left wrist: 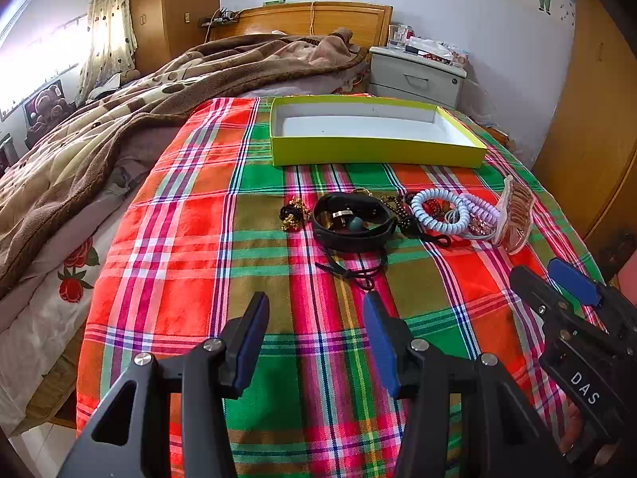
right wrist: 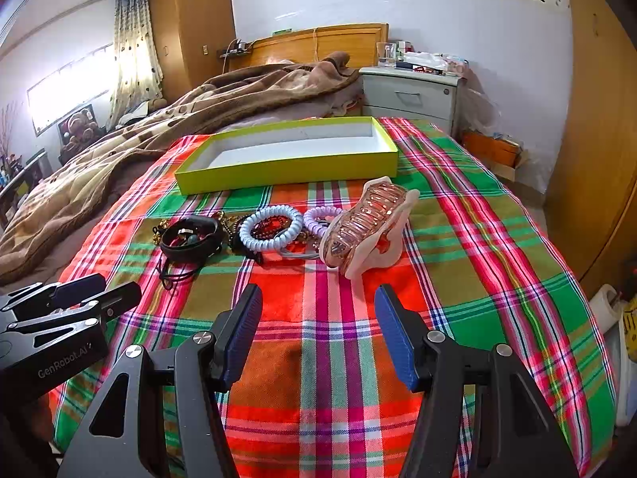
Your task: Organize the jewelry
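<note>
Jewelry lies heaped mid-frame on the plaid bedspread [right wrist: 477, 239], below the empty green box [right wrist: 286, 171]. Ridged pink hair claw [right wrist: 366, 225] looks light, rigid and brittle; I would pinch its flanks. Coiled bands [right wrist: 270, 227] are springy, the black strap [left wrist: 350, 219] limp. Left gripper [left wrist: 314, 334] and right gripper [right wrist: 318, 332] both gape, holding nothing.

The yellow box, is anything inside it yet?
Empty. The yellow box shows only its bare white floor in both views; the jewelry pile lies outside on the plaid cloth.
</note>
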`<action>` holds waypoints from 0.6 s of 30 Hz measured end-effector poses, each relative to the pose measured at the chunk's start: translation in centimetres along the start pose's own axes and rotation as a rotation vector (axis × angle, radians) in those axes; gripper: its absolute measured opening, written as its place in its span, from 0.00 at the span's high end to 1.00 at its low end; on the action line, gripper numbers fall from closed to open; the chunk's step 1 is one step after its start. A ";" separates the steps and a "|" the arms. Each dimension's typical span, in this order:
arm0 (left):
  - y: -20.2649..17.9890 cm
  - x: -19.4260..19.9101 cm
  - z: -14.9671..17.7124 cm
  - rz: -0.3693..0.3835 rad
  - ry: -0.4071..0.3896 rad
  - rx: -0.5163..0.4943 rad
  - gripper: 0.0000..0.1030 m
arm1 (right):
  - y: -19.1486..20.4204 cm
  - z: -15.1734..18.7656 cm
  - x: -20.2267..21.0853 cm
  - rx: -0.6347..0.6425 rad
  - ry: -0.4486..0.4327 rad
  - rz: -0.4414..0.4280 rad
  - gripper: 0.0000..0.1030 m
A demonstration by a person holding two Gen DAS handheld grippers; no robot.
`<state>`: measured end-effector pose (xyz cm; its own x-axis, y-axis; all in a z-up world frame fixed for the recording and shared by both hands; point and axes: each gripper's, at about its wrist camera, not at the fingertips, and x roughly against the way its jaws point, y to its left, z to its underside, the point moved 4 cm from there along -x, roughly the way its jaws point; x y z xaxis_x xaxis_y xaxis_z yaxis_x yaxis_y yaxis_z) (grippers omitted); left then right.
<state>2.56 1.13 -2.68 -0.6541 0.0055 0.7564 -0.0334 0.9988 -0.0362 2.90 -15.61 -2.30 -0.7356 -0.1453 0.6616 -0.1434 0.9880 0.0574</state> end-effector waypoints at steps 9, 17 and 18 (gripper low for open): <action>0.3 0.2 -0.1 -0.011 -0.004 0.006 0.51 | 0.2 0.1 -0.1 0.005 0.006 0.000 0.43; 0.6 0.2 0.0 -0.012 -0.004 0.013 0.51 | 0.2 0.2 -0.1 0.002 0.007 0.001 0.43; 0.6 0.2 0.0 -0.012 -0.004 0.012 0.51 | 0.2 0.2 -0.1 0.000 0.007 0.000 0.43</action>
<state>2.43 1.72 -2.56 -0.6565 -0.0066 0.7543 -0.0506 0.9981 -0.0353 2.80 -15.42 -2.51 -0.7308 -0.1450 0.6670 -0.1434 0.9880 0.0576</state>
